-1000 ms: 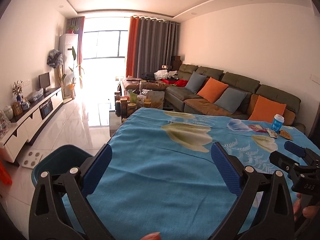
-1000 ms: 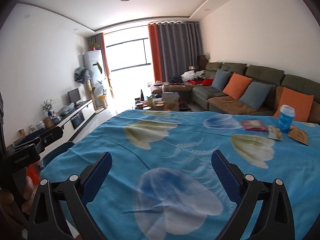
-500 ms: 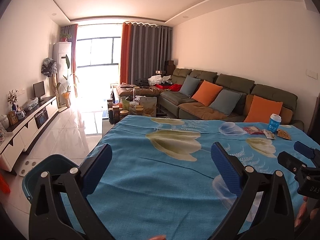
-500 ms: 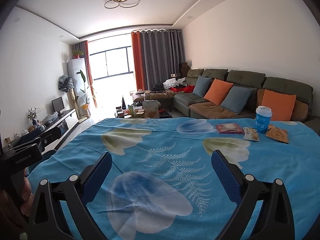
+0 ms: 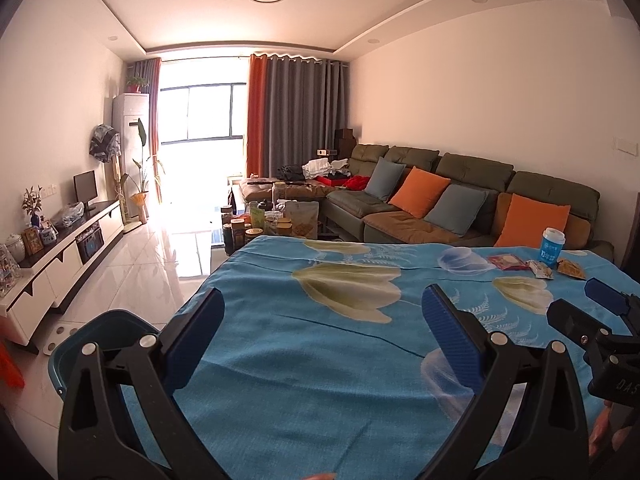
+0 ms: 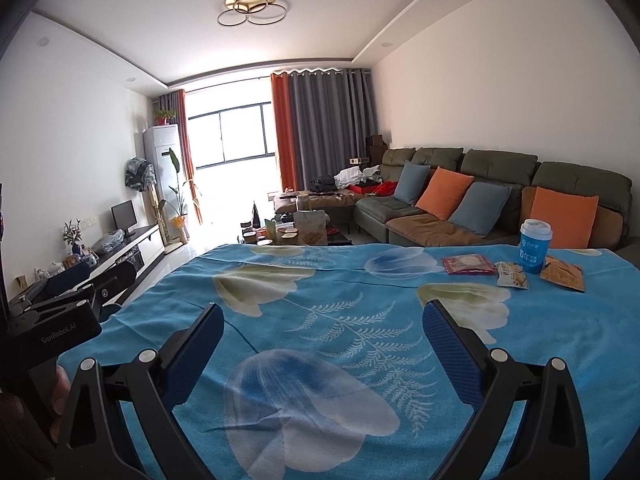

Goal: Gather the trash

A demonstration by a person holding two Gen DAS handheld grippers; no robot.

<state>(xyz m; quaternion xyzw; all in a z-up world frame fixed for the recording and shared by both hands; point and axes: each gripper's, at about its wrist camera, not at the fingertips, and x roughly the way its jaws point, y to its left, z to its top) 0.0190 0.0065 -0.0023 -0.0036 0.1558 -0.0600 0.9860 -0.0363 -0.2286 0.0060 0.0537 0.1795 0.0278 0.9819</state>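
Observation:
A blue paper cup (image 6: 535, 246) stands at the far right of the table with the blue flowered cloth (image 6: 340, 292). Beside it lie a red wrapper (image 6: 467, 265), a small snack pack (image 6: 511, 275) and an orange wrapper (image 6: 563, 278). They also show small in the left wrist view, cup (image 5: 553, 246) included. My right gripper (image 6: 323, 348) is open and empty above the near part of the table, far from the trash. My left gripper (image 5: 322, 344) is open and empty over the table's left side. A teal bin (image 5: 100, 332) stands on the floor at the table's left edge.
A green sofa (image 6: 480, 196) with orange and grey cushions runs along the right wall. A low coffee table with jars (image 5: 264, 224) stands beyond the table. A TV cabinet (image 5: 60, 256) lines the left wall. The right gripper shows in the left wrist view (image 5: 600, 320).
Both cameras have tilted up and drawn back slightly; more ceiling shows. The right view has turned so the trash sits further in from the right edge. Both grippers stay open.

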